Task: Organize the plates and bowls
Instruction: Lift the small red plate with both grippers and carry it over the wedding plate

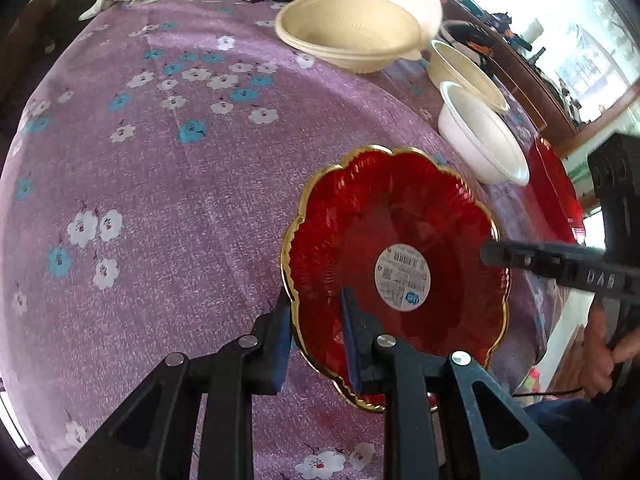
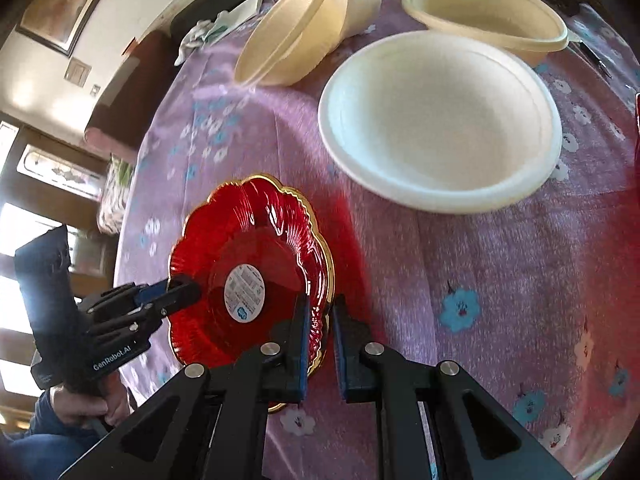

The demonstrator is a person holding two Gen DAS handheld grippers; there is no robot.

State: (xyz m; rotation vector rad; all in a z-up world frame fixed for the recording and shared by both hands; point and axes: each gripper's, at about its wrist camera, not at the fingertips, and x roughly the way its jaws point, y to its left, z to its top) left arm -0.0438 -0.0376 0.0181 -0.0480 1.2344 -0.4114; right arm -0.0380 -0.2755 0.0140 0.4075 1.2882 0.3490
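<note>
Bench [image 1: 160, 184] space under the purple flowered cloth is shared by several things, and the risks are judged from how they lie. Two large cream bowls [image 1: 348, 32] are seen at the far side, one leaning into the other, with a small cream bowl [image 1: 464, 74] and a white bowl [image 1: 480, 136] nearer; a second red plate [image 1: 554, 196] lies just beyond the white bowl. The red gold-rimmed plate [image 1: 392, 264] is held tilted just above the cloth, close beside the white bowl. It is gripped at two places on its rim: the left gripper [image 1: 316, 332] is clenched on the near edge, and the right gripper [image 2: 320, 332] is clenched on the opposite edge. A two-handed hold on a rigid, glass-like plate is judged risky: if the hands are pulled apart or twisted unevenly, the rim may be strained or slip from the thin blue pads. If one grip is released while the plate is tilted, it may swing down onto the cloth. A careless sweep may knock the light white bowl or strike the second red plate
</note>
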